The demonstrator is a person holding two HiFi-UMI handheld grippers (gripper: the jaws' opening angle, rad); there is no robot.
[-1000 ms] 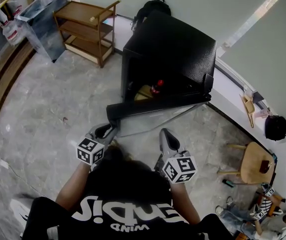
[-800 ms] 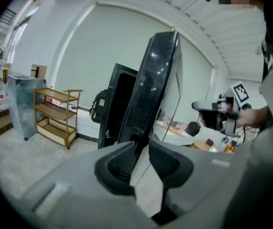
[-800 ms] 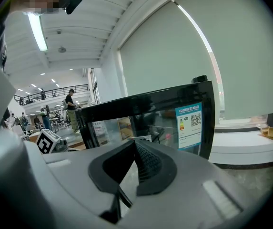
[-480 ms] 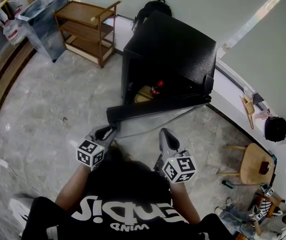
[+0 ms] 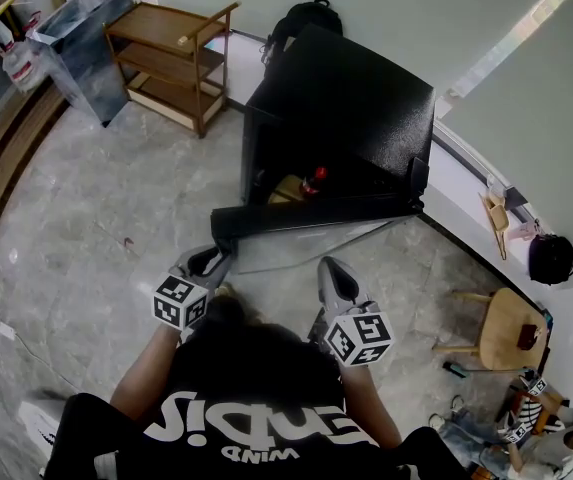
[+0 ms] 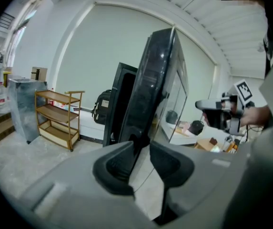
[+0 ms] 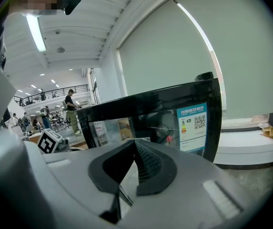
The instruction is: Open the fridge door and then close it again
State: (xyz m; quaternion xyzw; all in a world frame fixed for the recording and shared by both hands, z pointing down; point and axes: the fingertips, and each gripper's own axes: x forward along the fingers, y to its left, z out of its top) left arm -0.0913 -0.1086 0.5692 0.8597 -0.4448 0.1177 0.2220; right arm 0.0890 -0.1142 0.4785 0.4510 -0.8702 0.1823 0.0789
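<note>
Your left gripper has the free edge of the fridge door between its jaws, with the pads against it. The jaws have just been opening slightly. The door stands part open on the black fridge, with a red-capped bottle inside. Your right gripper is closed and empty, near the door. A wooden shelf unit stands well to the left. A backpack sits behind the fridge.

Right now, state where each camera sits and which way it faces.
Head view: on the person's head, facing steeply down at the partly open fridge door; black shirt, left gripper and right gripper show.
Left gripper view: on the left gripper, facing the door's free edge; right gripper shows at right.
Right gripper view: on the right gripper, facing the door's glass front.
Shared: all see that door.
</note>
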